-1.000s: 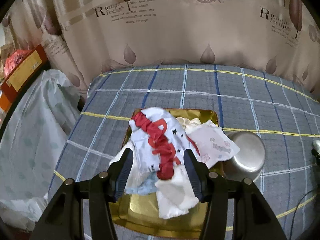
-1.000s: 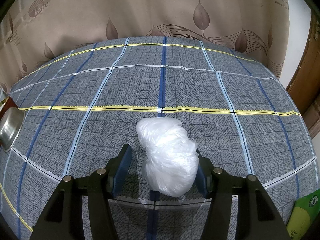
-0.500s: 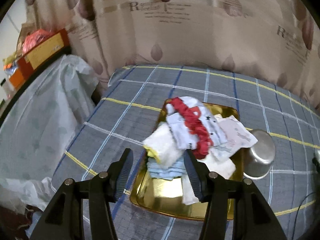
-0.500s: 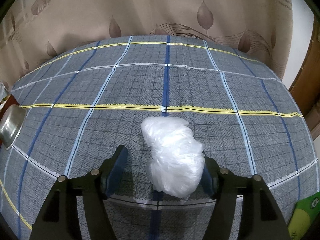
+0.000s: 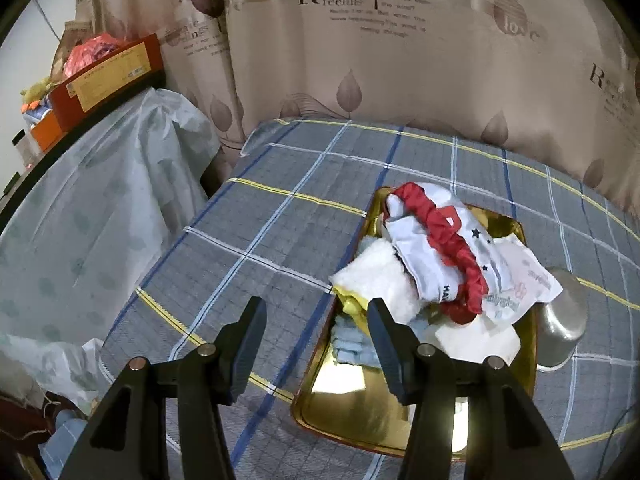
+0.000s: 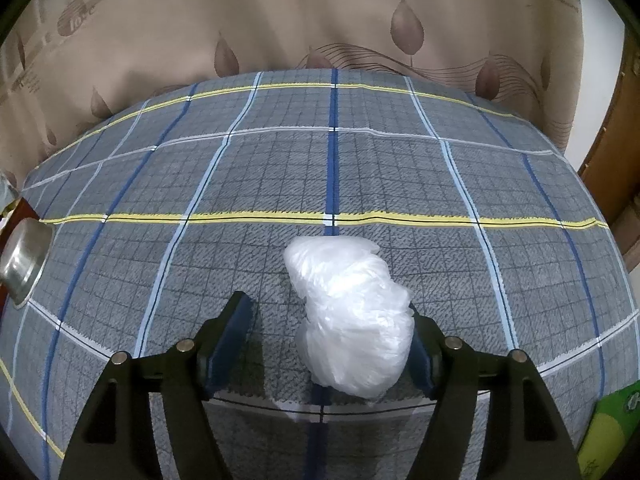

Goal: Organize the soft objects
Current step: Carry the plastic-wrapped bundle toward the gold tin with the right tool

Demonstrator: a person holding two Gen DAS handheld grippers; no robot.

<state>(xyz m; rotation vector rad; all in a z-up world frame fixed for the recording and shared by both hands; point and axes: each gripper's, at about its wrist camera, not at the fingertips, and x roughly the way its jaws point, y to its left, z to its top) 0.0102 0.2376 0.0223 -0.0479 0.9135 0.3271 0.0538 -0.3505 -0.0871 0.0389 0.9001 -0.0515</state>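
Right wrist view: a crumpled white plastic bag lies on the plaid bedspread, between the fingers of the right gripper. It sits against the right finger, with a clear gap to the left one; the jaws are opening. A steel bowl rests at the far left edge. In the left wrist view, the left gripper hangs wide and empty over the bedspread, its right finger just over a gold tray's near edge, where a pile of small clothes is heaped.
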